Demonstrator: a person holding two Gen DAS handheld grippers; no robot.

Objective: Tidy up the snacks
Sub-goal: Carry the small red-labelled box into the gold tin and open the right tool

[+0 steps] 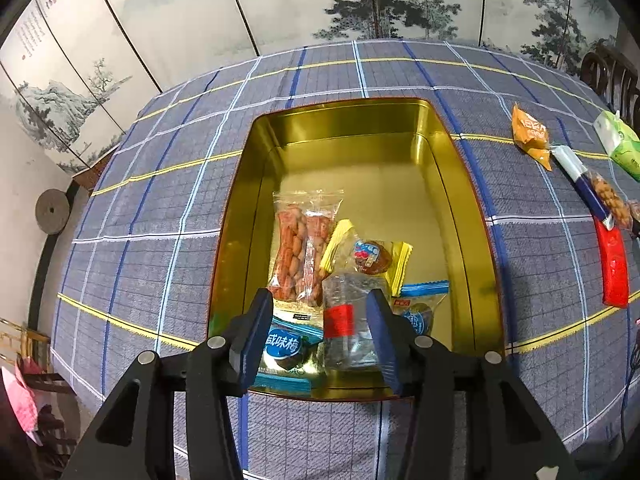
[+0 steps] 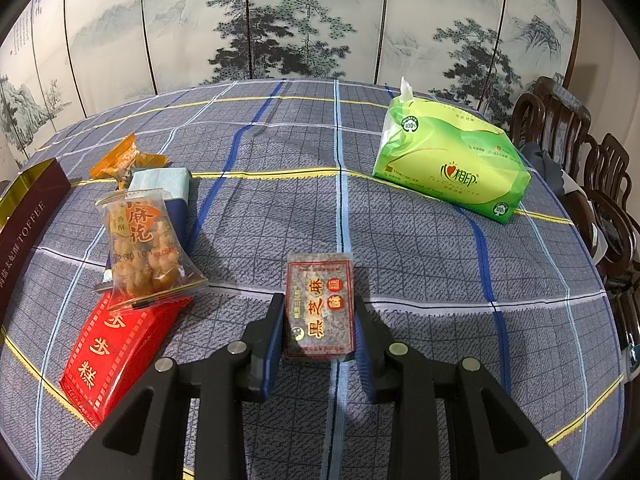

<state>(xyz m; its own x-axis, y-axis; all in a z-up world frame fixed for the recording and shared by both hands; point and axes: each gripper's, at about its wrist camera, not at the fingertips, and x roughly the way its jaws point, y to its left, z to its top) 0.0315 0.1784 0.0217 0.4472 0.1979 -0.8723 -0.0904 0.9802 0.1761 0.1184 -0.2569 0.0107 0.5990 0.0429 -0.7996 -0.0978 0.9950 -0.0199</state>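
Note:
A gold tin [image 1: 472,216] sits on the plaid tablecloth and holds several wrapped snacks, among them a twisted-dough pack [image 1: 300,248] and a blue plum pack [image 1: 282,348]. My left gripper [image 1: 320,320] hovers open over the tin's near end, its fingers either side of a clear packet with a red band [image 1: 344,324]. My right gripper [image 2: 320,320] is shut on a black sesame bar [image 2: 320,308] just above the cloth. To its left lie a red cake pack [image 2: 116,344], a twisted-dough pack [image 2: 144,252], a teal box [image 2: 160,184] and an orange packet [image 2: 124,160].
A green tissue pack [image 2: 448,164] lies at the far right of the table. The tin's maroon outer wall [image 2: 28,216] stands at the left edge of the right wrist view. Dark wooden chairs [image 2: 592,184] line the right side. A painted folding screen [image 2: 280,20] stands behind.

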